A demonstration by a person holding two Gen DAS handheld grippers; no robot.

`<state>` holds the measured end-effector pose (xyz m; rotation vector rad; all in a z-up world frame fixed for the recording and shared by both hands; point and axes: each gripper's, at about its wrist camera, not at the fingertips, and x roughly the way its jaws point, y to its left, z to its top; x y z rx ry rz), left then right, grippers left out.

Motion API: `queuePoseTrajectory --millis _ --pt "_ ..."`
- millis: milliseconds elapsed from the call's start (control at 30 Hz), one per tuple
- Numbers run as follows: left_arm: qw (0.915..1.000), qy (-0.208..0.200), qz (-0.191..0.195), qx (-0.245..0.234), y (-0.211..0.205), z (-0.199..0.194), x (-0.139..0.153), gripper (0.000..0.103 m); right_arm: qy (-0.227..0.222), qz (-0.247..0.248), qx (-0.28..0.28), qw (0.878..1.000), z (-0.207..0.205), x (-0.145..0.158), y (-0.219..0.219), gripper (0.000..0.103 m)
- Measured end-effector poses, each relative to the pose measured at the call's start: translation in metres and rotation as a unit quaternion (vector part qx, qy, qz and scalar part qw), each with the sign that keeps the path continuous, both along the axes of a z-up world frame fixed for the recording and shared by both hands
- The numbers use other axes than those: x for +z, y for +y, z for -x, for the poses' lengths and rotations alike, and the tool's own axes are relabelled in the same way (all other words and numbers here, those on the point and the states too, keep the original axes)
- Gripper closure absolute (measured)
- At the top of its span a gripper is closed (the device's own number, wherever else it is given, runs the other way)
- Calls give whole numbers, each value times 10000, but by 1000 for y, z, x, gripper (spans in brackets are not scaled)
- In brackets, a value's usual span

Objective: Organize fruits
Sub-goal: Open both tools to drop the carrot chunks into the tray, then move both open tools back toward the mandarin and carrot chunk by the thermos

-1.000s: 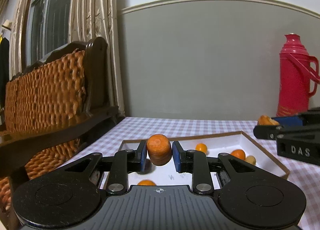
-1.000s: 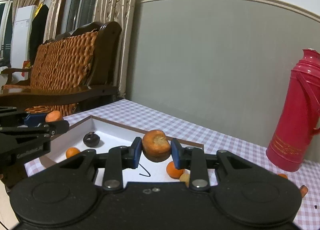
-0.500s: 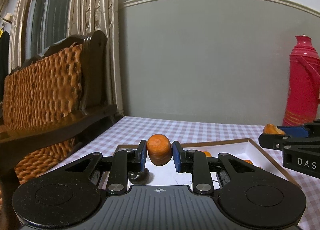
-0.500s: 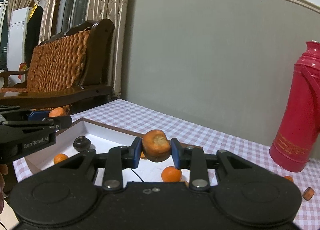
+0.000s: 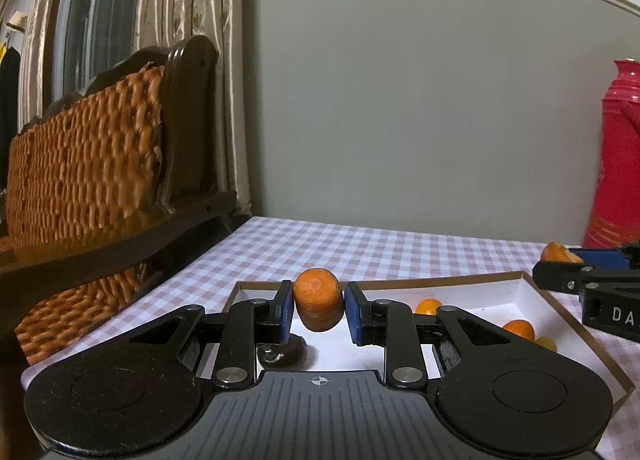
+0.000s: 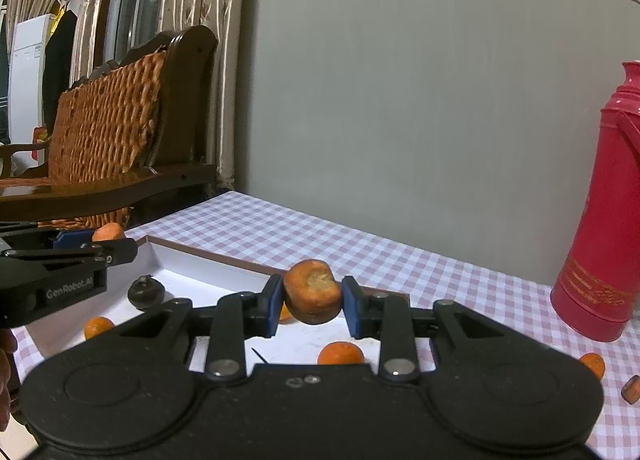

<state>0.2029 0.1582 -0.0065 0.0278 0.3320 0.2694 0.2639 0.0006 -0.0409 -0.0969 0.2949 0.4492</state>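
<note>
While each tool (image 5: 319, 307) (image 6: 308, 305) clamps a carrot chunk (image 5: 319, 298) (image 6: 312, 290), their bodies hide much of the tray (image 5: 516, 294).

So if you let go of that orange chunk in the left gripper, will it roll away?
Probably not far. The carrot chunk in the left gripper looks like a short stub with flat cut ends, so it might settle on one. It hangs over the white tray, whose raised rim would likely stop any rolling. It looks firm, not squishy.

Pink-and-white checked tablecloth (image 6: 420, 272), red thermos (image 6: 600, 228), white tray (image 5: 516, 292) edged brown.
</note>
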Motion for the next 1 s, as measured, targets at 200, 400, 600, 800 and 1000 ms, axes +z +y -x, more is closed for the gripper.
queuePoseTrajectory --millis 200,400,600,800,1000 --pt "9999 110 47 57 8 -15 -5 75 123 3 -32 9999 -23 -3 -1 80" --pt "9992 -17 -246 324 8 -12 -11 0 -29 52 -395 9992 -34 -13 2 11" --pt "9989 -10 -139 441 15 -8 -9 0 11 5 -376 9993 -31 -13 0 6" --pt "9987 -44 -87 500 22 -8 -8 0 76 -8 -364 9993 -32 -13 0 6" --pt "9987 -95 -244 427 10 2 -8 0 56 5 -392 9992 -26 -13 -4 6"
